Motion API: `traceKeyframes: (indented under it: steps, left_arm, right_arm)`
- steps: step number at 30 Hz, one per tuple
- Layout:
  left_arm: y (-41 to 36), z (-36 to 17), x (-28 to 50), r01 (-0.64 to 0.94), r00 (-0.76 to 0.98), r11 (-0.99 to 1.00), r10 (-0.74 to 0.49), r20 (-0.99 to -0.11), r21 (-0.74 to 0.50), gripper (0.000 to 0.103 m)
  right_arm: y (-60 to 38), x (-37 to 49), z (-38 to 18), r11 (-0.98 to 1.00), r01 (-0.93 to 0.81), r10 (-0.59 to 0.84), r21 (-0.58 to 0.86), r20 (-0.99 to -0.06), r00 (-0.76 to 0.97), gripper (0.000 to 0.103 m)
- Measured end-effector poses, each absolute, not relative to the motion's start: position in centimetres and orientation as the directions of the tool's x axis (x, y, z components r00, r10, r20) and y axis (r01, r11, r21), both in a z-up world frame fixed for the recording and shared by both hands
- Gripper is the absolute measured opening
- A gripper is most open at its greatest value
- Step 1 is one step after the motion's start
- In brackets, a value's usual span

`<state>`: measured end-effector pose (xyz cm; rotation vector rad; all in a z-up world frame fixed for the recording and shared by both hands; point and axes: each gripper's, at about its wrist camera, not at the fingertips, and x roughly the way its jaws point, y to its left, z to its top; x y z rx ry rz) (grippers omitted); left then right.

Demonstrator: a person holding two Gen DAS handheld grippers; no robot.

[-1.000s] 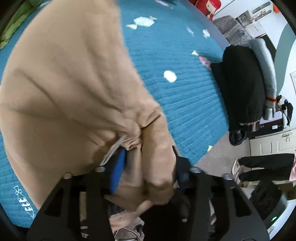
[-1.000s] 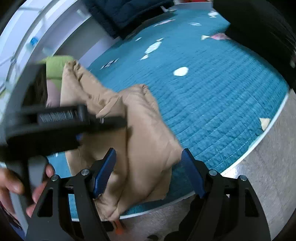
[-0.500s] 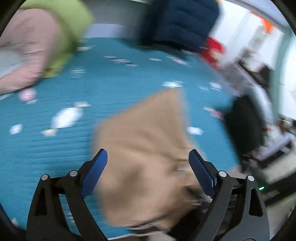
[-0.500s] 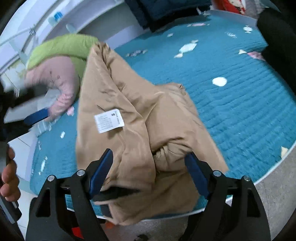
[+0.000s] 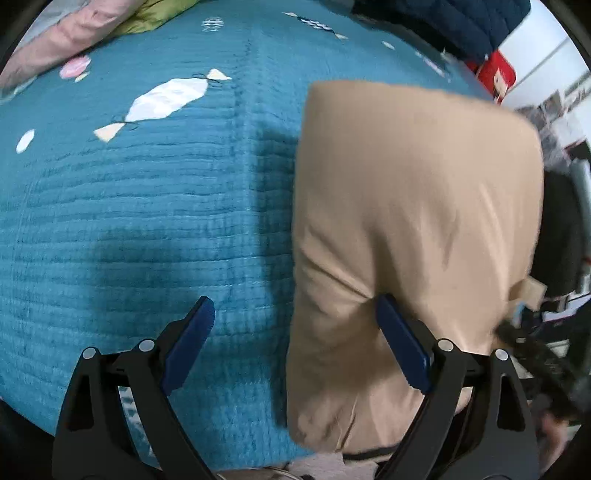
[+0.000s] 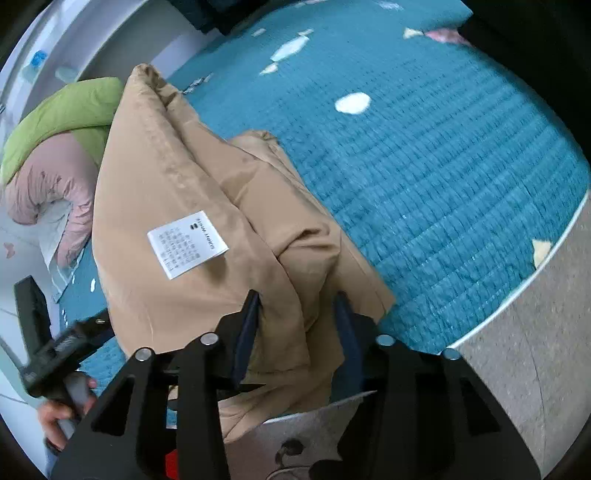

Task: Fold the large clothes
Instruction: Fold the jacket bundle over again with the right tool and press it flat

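Note:
A large tan jacket (image 6: 207, 192) lies bunched on the teal quilted bed (image 6: 443, 155), a white care label (image 6: 186, 243) showing on its lining. My right gripper (image 6: 295, 325) is shut on a thick fold of the jacket at the bed's near edge. In the left wrist view the jacket (image 5: 413, 206) fills the right half, lifted off the bed (image 5: 147, 206). My left gripper (image 5: 291, 332) is open and empty; its right finger (image 5: 402, 343) touches the jacket's side. The left gripper's handle (image 6: 55, 350) shows at the lower left of the right wrist view.
A green and pink duvet (image 6: 55, 147) lies at the bed's far left. A dark navy garment (image 5: 461, 22) sits at the far end, dark clothes (image 5: 561, 229) hang to the right. Grey floor (image 6: 535, 350) borders the bed edge.
My left gripper let go of the jacket, opened and swung left over the bed. My right gripper closed on a fold of the jacket and lifted it.

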<state>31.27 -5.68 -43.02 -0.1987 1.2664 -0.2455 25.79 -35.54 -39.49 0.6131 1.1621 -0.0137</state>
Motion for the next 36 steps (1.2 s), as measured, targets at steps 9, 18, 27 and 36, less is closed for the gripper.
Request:
traceKeyframes:
  steps: [9, 18, 27, 36]
  left_arm:
    - [-6.4, -42.7, 31.9, 0.107, 0.278, 0.956, -0.292, -0.915, -0.273, 0.089]
    - [-4.6, -41.6, 32.4, 0.072, 0.266, 0.918, -0.394, -0.880, -0.390, 0.089]
    - [-6.0, -43.8, 32.1, 0.024, 0.190, 0.864, -0.497, -0.846, -0.503, 0.089]
    - [-6.2, -44.1, 33.5, 0.020, 0.184, 0.864, -0.498, -0.848, -0.503, 0.089]
  right_arm:
    - [-37.5, 27.7, -38.7, 0.826, 0.310, 0.337, 0.470, -0.854, 0.396, 0.084]
    - [-38.5, 26.9, -44.4, 0.662, 0.456, 0.516, 0.594, -0.803, 0.298, 0.087]
    - [-37.4, 25.4, -46.1, 0.463, 0.411, 0.707, 0.785, -0.607, 0.362, 0.088]
    - [-35.9, 26.1, -45.4, 0.472, 0.355, 0.685, 0.807, -0.589, 0.428, 0.047]
